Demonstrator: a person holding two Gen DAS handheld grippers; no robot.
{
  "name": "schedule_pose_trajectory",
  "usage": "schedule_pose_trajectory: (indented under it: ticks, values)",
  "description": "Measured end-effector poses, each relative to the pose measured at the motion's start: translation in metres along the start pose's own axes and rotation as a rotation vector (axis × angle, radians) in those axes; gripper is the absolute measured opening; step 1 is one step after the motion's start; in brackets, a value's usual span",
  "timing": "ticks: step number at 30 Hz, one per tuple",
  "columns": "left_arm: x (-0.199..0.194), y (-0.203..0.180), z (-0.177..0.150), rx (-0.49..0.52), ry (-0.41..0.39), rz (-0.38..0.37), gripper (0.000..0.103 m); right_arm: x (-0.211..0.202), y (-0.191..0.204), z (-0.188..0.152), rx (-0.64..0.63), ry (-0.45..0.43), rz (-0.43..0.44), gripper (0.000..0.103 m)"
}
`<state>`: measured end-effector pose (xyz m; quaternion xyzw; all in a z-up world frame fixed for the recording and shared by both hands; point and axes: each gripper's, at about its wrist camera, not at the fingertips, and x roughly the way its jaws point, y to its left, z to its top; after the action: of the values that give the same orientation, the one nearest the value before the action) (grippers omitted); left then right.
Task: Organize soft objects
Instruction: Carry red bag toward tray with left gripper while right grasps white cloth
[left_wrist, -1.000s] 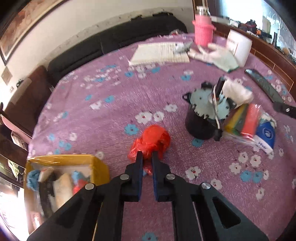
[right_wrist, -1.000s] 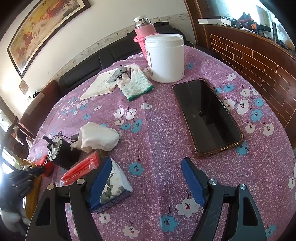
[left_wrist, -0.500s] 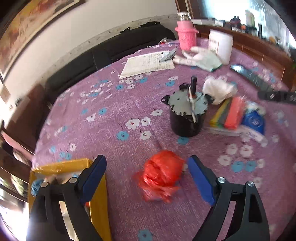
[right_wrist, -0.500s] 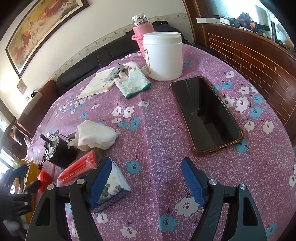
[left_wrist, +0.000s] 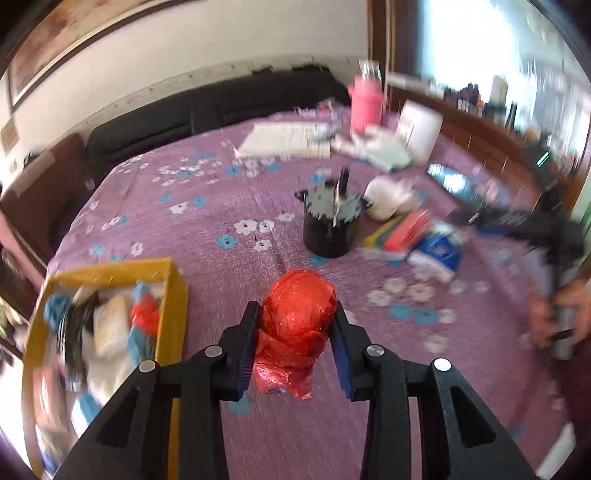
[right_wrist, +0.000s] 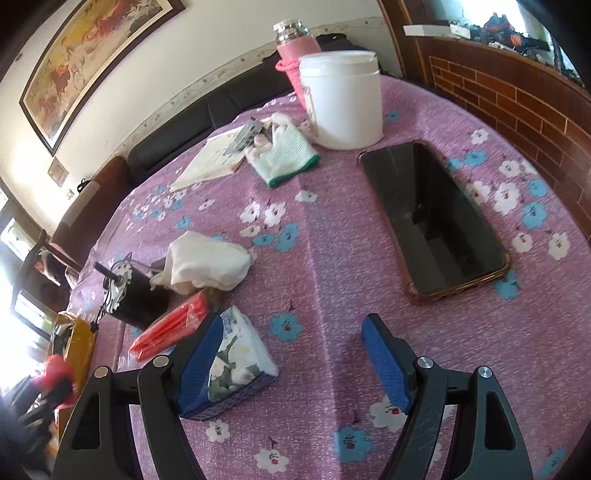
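Note:
My left gripper (left_wrist: 295, 332) is shut on a crumpled red plastic bag (left_wrist: 297, 321) and holds it above the purple flowered tablecloth (left_wrist: 221, 206). A yellow box (left_wrist: 173, 295) with several soft items in it sits just to the left. My right gripper (right_wrist: 291, 354) is open and empty over the cloth, its left finger beside a tissue pack (right_wrist: 236, 365). A white cloth (right_wrist: 207, 264) and a white-green glove (right_wrist: 284, 155) lie farther back. The red bag also shows small at the far left of the right wrist view (right_wrist: 55, 373).
A black motor with a toothed disc (left_wrist: 328, 225) stands mid-table, with a red and yellow packet (left_wrist: 402, 232) beside it. A phone (right_wrist: 432, 218), white jar (right_wrist: 343, 99), pink flask (right_wrist: 291, 48) and notebook (right_wrist: 214, 158) lie farther back.
My left gripper opened wide around the red bag half a second ago, then closed on its body and lifted it. The right gripper stayed open and barely moved.

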<state>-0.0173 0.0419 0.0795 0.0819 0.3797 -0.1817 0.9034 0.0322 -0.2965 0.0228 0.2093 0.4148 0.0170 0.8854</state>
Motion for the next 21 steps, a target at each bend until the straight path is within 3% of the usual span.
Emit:
schedule_pose_trajectory:
  ticks: [3, 6, 9, 12, 17, 19, 20, 21]
  values:
    - [-0.031, 0.010, -0.015, -0.088, -0.062, -0.024, 0.036, 0.000, 0.003, -0.002, -0.015, -0.015, -0.021, 0.081]
    - [-0.042, 0.023, -0.027, -0.153, -0.067, -0.054, 0.036, -0.001, 0.006, 0.007, 0.003, -0.014, -0.057, 0.081]
    - [-0.051, 0.032, -0.037, -0.173, -0.067, -0.036, 0.036, 0.002, 0.020, 0.028, -0.003, 0.002, -0.041, 0.081]
    - [-0.066, 0.044, -0.046, -0.209, -0.084, -0.023, 0.036, 0.025, 0.054, 0.051, -0.123, 0.060, -0.073, 0.081]
    - [-0.092, 0.076, -0.062, -0.269, -0.106, 0.041, 0.036, 0.065, 0.092, 0.059, -0.274, 0.138, -0.137, 0.080]
    - [-0.102, 0.092, -0.072, -0.300, -0.110, 0.070, 0.036, 0.076, 0.099, 0.055, -0.313, 0.170, -0.157, 0.060]
    - [-0.106, 0.101, -0.077, -0.319, -0.109, 0.086, 0.036, 0.080, 0.099, 0.053, -0.318, 0.186, -0.159, 0.043]
    - [-0.110, 0.112, -0.084, -0.344, -0.107, 0.099, 0.036, 0.081, 0.099, 0.051, -0.320, 0.192, -0.165, 0.039]
